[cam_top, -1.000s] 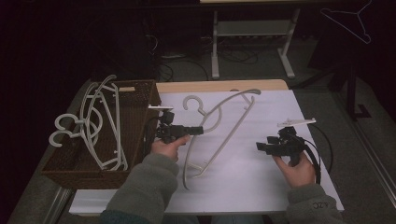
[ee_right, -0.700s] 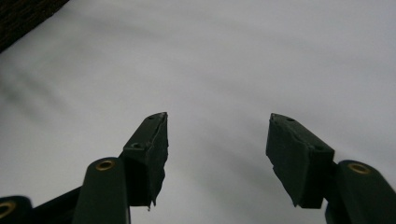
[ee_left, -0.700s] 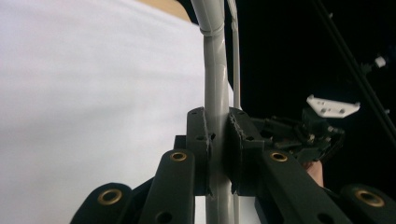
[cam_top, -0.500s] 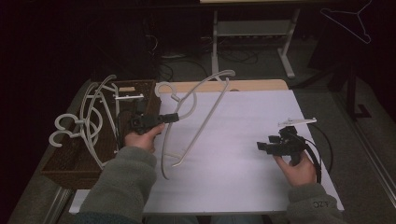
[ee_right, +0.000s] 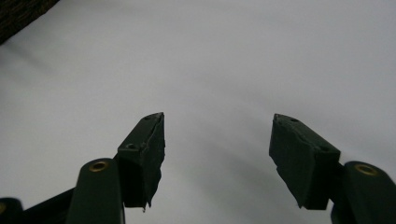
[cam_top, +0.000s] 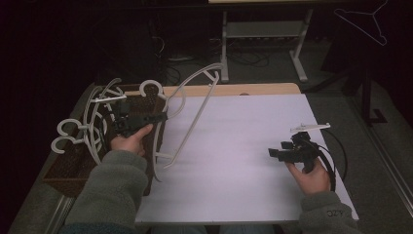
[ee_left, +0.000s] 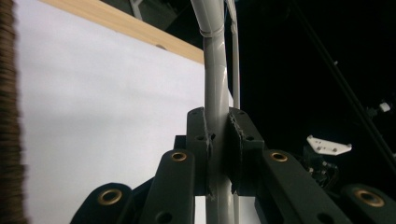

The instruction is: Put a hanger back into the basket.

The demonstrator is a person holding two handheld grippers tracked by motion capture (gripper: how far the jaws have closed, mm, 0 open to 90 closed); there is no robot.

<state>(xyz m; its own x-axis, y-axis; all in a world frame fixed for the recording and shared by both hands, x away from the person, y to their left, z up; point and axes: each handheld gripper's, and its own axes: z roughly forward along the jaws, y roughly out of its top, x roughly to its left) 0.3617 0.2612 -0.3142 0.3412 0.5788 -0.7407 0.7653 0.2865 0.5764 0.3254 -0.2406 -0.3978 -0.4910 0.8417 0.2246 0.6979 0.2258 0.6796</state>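
The left claw (cam_top: 158,117) is clamped on a white plastic hanger (cam_top: 195,105), its two pads pressed tight against one of the hanger's round bars. In the left gripper view the bar (ee_left: 215,93) runs straight up from between the pads and away past them, with a second thinner bar just behind it. From the high view, the hanger is lifted off the bench (cam_top: 243,146) and tilted: its hook sits just above and behind the claw, the curved shoulder arches up and away to the claw's far side, and the long lower bars slope down toward the person, ending near the sleeve of the left hand (cam_top: 129,141). Right beside the left claw, on its outer side, stands a brown woven basket (cam_top: 68,170) with more white hangers (cam_top: 85,129) piled in it, some of their hooks sticking out over its rim.

The right claw (cam_top: 271,153) is well apart from the hanger, across the white sheet that covers the bench. Its jaws stand apart and have just been opening; in the right gripper view (ee_right: 217,158) there is nothing between them, just the plain white surface beyond the tips. The right hand (cam_top: 309,175) holds it low over the sheet, pointing toward the left claw, with its black cable looping behind it.
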